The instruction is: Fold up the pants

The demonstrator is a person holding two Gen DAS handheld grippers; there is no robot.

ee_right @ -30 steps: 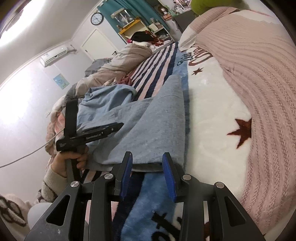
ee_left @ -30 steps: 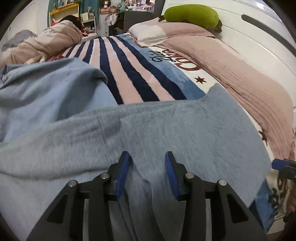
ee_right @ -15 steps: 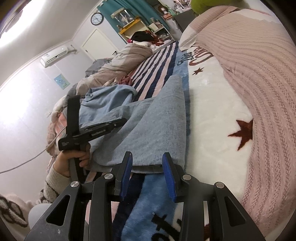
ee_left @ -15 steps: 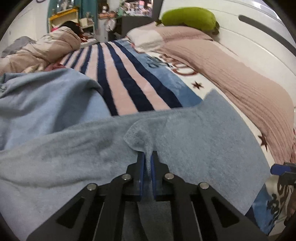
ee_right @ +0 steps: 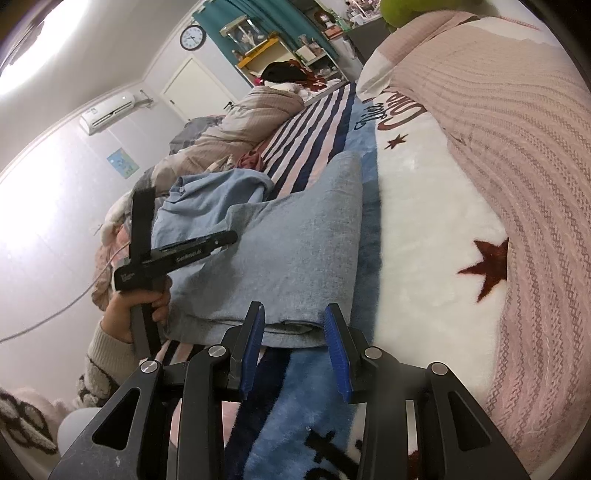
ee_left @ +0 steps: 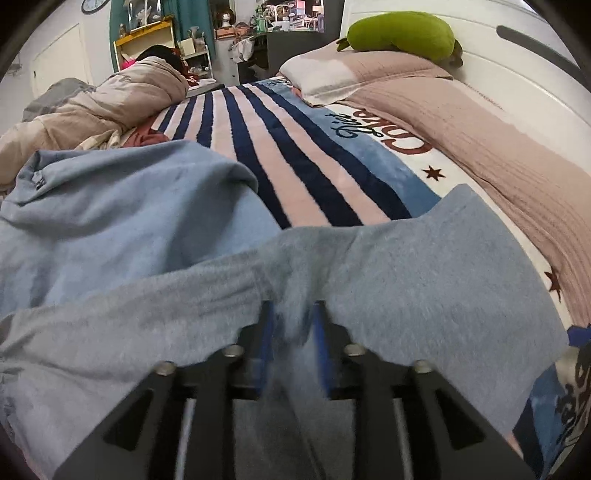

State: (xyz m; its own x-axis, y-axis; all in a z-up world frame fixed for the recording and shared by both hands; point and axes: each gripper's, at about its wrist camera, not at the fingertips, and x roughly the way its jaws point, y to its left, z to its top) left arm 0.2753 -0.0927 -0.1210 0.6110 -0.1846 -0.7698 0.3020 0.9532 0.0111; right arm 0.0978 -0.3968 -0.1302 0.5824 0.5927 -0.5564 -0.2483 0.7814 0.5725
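The grey-blue pants [ee_left: 424, 280] lie spread on the striped bed blanket [ee_left: 280, 147]; they also show in the right wrist view [ee_right: 303, 251], folded double with the fold edge near me. My left gripper [ee_left: 291, 314] sits low on the pants mid-leg, its jaws partly apart with a ridge of fabric between the blue pads. In the right wrist view the left gripper [ee_right: 229, 238] lies flat on the cloth. My right gripper [ee_right: 293, 317] is open and empty, just short of the pants' near edge.
A lighter blue garment [ee_left: 122, 214] lies bunched to the left of the pants. A pink knitted blanket [ee_left: 498, 155], a pillow [ee_left: 332, 74] and a green plush toy [ee_left: 402, 33] are at the right and far end. A beige duvet [ee_left: 110, 99] lies far left.
My left gripper closed on a pinch of pants fabric half a second ago; now its jaws stand partly apart again and the view is blurred. My right gripper stays open and has barely moved.
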